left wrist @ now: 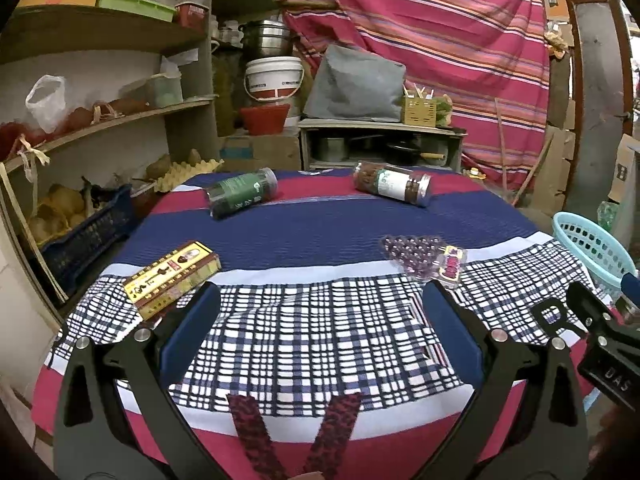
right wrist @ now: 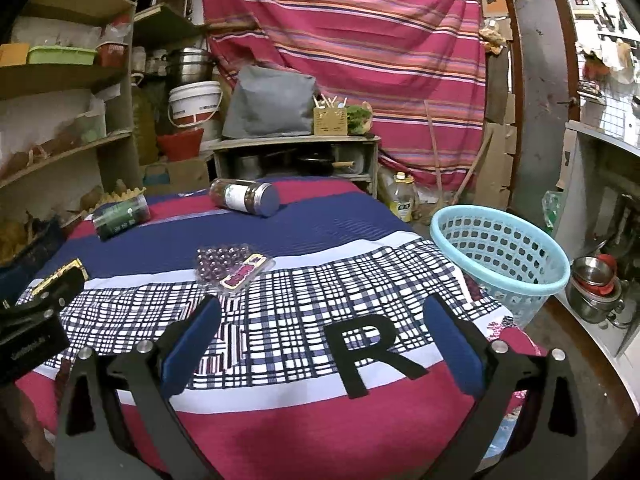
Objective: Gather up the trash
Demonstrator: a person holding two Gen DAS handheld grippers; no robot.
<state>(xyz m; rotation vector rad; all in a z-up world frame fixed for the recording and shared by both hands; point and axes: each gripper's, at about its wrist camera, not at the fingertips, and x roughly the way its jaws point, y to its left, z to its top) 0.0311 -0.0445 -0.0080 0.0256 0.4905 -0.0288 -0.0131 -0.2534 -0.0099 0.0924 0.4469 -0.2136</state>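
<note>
Four pieces of trash lie on the cloth-covered table. A yellow-and-brown carton rests just ahead of my left gripper's left finger. A clear blister tray with purple beads lies mid-table. Two jars lie on their sides at the far end: a green-labelled one and a brown-filled one. A light blue plastic basket stands off the table's right edge. My left gripper and right gripper both hang open over the near checked cloth, holding nothing.
Wooden shelves with bags, boxes and a blue crate line the left side. A low cabinet with pots, a white bucket and a striped curtain stand behind the table. Steel pots sit on the floor at right.
</note>
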